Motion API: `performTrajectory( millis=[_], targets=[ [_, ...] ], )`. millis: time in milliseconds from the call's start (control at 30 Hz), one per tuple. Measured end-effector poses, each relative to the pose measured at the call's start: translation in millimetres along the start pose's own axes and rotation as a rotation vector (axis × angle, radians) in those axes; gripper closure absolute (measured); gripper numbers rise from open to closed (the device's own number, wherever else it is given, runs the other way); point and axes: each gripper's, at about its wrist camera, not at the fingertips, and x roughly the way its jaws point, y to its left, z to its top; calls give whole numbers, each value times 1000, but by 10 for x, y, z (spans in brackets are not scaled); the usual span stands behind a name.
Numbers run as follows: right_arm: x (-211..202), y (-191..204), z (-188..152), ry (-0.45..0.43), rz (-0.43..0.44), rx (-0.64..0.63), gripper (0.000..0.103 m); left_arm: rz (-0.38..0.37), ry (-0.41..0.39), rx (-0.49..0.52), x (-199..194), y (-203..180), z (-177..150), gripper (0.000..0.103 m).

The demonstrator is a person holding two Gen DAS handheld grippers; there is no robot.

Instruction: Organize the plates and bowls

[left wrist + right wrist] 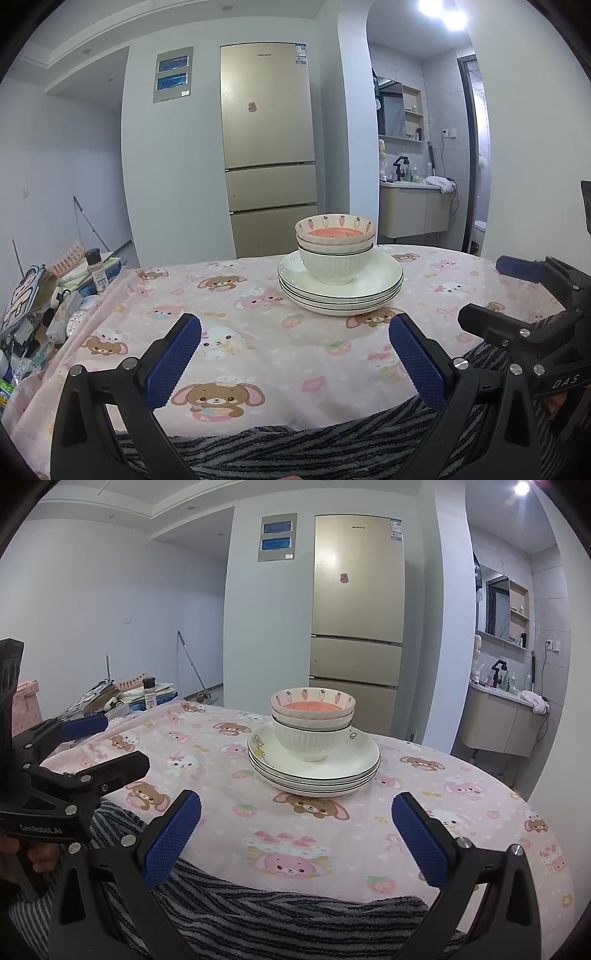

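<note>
Single stack of crockery [340, 273] at mid-tabletop, on a pink cartoon-print cloth [258, 332]: white plates with dark rims [314, 775] at the base, probably three, though the lower edges merge at this angle; upon them a white ribbed bowl [308, 744], then two shallower bowls nested inside, the topmost with a carrot motif round the wall and a pink interior [313, 703]. Widest pieces lowest, narrower ones centred above, presumably for a low centre of mass and a compact footprint; stack upright, no visible lean. Left tongs [295, 347] released, blue pads wide apart, held back near the front edge of the tabletop, well short of the stack and empty. Right tongs [295, 827] likewise released and empty, alongside the left, both aimed at the stack from the near side. Such a withdrawn, spread posture consistent with sorting largely complete, or with a pause ahead of a fresh grasp. Striped grey towel [258, 915] draped over the near edge beneath both tools. Gold refrigerator [267, 147] behind; clutter off the left of the tabletop.
</note>
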Motion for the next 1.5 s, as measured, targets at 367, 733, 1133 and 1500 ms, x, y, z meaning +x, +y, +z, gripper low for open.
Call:
performTrajectory(
  millis=[367, 733, 1133, 1500],
  targets=[
    [6, -20, -3, -1, -1, 14, 0, -4, 2, 1, 22, 4, 8, 0],
    [-31, -35, -6, -9, -6, 24, 0, 0, -9, 5, 7, 2, 2, 0],
    [-52, -23, -3, -9, -7, 17, 0, 3, -18, 14, -26, -1, -3, 0],
    [-19, -34, 3, -1, -4, 18, 0, 12, -23, 33, -43, -57, -2, 0]
  ],
)
